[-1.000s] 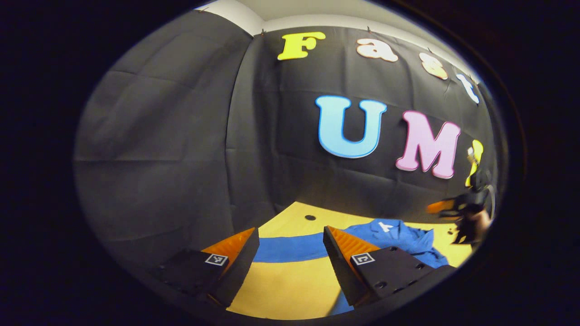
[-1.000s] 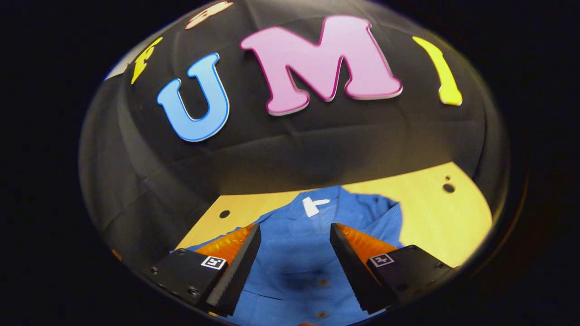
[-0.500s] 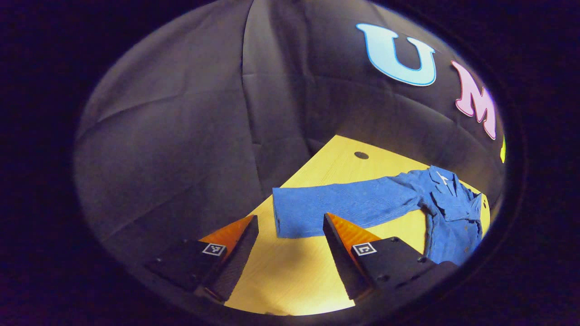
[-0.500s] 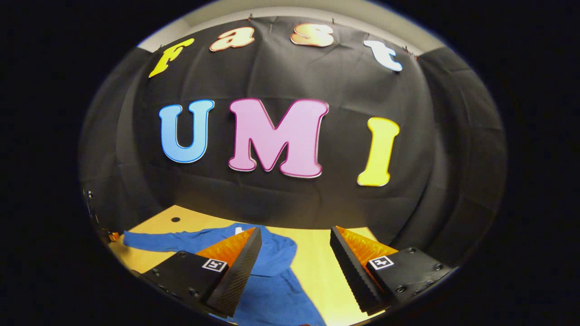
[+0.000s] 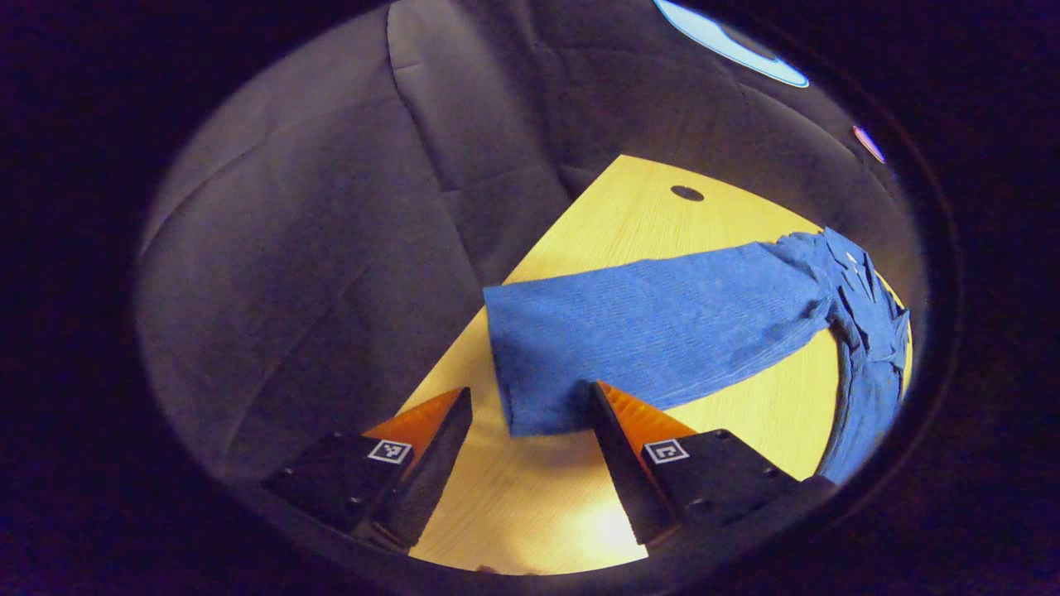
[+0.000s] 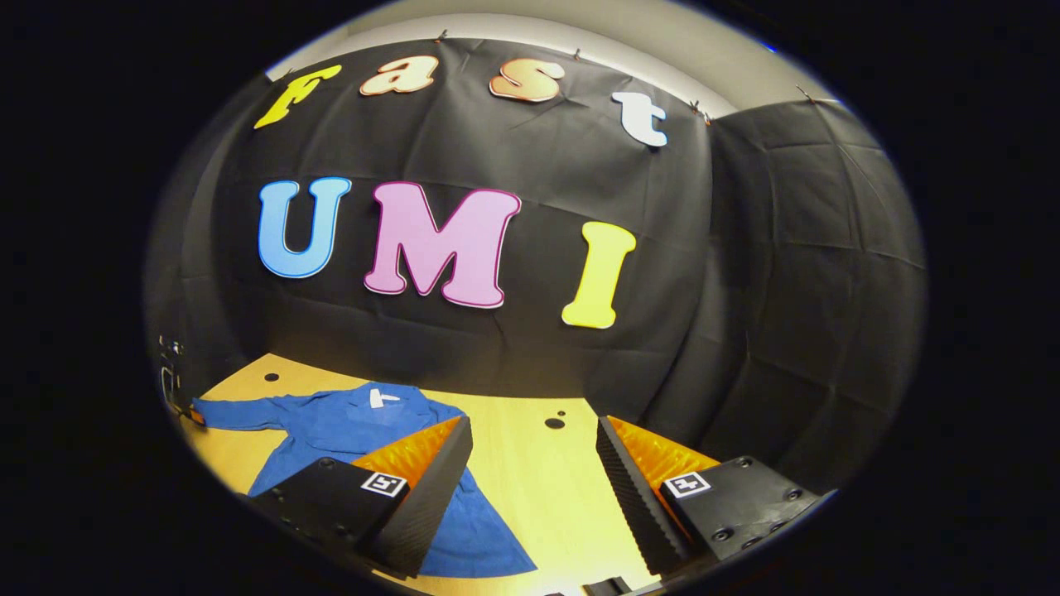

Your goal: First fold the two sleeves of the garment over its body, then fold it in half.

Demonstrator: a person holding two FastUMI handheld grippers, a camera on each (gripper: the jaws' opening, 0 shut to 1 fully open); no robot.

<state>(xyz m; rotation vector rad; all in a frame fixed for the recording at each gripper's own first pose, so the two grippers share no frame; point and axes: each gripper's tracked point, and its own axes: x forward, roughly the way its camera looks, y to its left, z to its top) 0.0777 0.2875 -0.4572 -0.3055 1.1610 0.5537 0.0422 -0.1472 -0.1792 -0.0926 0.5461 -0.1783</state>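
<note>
Closer now to the blue shirt's sleeve cuff (image 5: 530, 389) on the wooden table (image 5: 629, 207), left gripper (image 5: 530, 406) spread wide, grasping nothing. Right gripper (image 6: 534, 447) swung rightward off the blue shirt (image 6: 348, 426), likewise spread, holding nothing.

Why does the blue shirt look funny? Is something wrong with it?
Nothing is broken or spilled. The blue shirt just isn't folded yet: its long sleeve lies stretched out flat across the wooden table. The left gripper is open, hanging right at the sleeve's cuff.
</note>
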